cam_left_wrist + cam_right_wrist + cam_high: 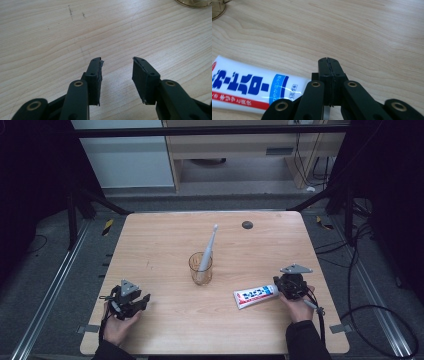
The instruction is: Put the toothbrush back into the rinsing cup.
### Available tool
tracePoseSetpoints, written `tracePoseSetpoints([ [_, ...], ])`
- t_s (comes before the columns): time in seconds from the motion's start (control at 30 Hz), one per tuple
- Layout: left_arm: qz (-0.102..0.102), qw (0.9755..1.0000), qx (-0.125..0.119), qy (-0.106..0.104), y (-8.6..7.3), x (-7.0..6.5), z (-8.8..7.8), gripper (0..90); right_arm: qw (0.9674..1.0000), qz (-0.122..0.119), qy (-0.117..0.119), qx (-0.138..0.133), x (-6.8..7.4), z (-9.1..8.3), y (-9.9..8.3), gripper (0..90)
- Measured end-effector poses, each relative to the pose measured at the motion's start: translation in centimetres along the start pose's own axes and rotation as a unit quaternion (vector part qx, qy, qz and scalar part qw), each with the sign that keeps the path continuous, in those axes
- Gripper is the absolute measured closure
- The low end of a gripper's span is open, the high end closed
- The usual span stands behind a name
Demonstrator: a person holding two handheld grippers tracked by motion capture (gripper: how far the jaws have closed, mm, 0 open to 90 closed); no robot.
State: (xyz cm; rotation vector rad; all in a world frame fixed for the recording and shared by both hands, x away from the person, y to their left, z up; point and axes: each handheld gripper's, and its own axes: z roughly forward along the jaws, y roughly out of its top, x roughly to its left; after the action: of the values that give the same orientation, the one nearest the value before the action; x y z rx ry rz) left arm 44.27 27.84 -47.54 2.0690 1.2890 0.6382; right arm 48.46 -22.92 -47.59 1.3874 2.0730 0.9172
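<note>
Over by the table's (165, 330) near left corner, the left gripper (141, 301) rests released, jaws apart over bare wood. Mid-table stands a glass cup (200, 268) with a toothbrush (207, 251) leaning in it. Toward the near right edge lies the toothpaste tube (255, 295), cap end pointing right, just beside the right gripper (329, 61), whose jaws are clenched on nothing. It looks like the approach step; next, I'd guess, the jaws must spread and straddle the tube.

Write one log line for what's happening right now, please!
right tool: shut, beside toothpaste tube | left tool: open, empty | toothbrush: leaning in glass cup
</note>
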Motion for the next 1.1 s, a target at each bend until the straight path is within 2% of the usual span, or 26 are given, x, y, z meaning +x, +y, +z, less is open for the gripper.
tracePoseSetpoints([
  [0.4, -0.001, 1.0, -0.002, 0.0, 0.0, 0.0, -0.1, 58.7, 0.9999, 0.001, 0.01, 0.012, 0.2, -0.7, -0.6, 90.0],
  [0.6, -0.001, 1.0, -0.002, 0.001, 0.0, 0.0, -0.2, 58.5, 0.9995, -0.013, 0.012, 0.025, 0.6, -1.1, -1.3, 90.0],
  [1.1, -0.002, 1.0, -0.005, 0.0, 0.0, 0.0, -0.2, 57.5, 0.9981, -0.024, 0.034, 0.045, 1.6, -1.9, -2.5, 90.0],
])
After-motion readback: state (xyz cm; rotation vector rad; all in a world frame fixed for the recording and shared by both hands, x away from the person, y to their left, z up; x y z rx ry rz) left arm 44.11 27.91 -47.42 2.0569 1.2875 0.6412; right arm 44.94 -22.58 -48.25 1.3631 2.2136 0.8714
